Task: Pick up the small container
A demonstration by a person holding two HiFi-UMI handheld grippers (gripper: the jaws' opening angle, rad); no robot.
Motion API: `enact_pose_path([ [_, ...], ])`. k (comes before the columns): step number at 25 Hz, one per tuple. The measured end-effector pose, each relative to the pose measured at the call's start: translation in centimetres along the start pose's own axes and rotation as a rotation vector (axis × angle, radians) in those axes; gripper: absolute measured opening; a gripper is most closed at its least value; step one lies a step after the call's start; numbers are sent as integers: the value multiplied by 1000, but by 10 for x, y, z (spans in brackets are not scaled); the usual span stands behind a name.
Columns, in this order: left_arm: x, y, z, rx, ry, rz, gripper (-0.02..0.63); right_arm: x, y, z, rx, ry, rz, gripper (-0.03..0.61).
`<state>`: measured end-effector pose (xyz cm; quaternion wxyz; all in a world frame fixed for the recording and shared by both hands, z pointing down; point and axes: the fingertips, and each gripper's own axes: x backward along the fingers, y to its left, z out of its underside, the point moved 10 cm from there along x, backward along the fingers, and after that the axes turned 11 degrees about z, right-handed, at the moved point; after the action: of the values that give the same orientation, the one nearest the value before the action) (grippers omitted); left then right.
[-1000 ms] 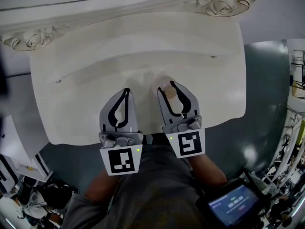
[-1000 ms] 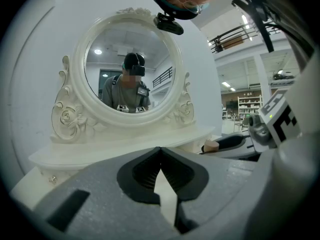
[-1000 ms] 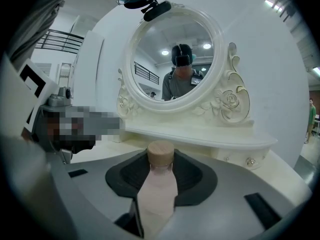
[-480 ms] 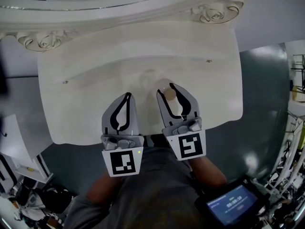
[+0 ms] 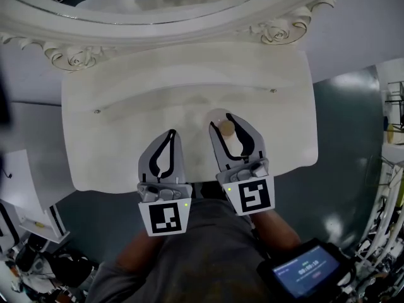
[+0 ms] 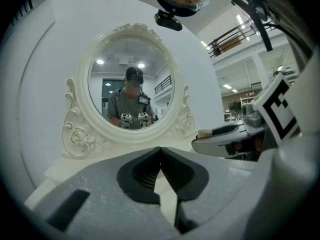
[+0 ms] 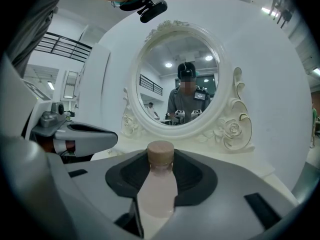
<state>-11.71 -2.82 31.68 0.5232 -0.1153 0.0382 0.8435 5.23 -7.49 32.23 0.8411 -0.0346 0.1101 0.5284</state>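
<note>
The small container (image 5: 224,127) is a pale pink bottle (image 7: 159,189) with a tan cap. It stands upright between the jaws of my right gripper (image 5: 220,120), which is shut on its body, cap above the jaws (image 7: 160,159). It hangs over the front of the white vanity table (image 5: 126,106). My left gripper (image 5: 172,132) is beside it to the left, jaws shut with nothing between them (image 6: 160,148). Each gripper shows at the side of the other's view.
An oval mirror in a carved white frame (image 5: 158,27) stands at the table's back and fills both gripper views (image 6: 131,91). Teal floor (image 5: 353,137) lies to the right, and a small screen (image 5: 303,273) sits at the lower right.
Both grippers have risen a little above the table, the bottle still held in the right one. The head view has shifted toward the mirror.
</note>
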Motion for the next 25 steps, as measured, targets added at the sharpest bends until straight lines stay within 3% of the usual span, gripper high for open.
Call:
enact_pose_path([
  [25,37,-8,-43,-41,-133,-75,11,39,7,-72,24,-137,-18,140],
])
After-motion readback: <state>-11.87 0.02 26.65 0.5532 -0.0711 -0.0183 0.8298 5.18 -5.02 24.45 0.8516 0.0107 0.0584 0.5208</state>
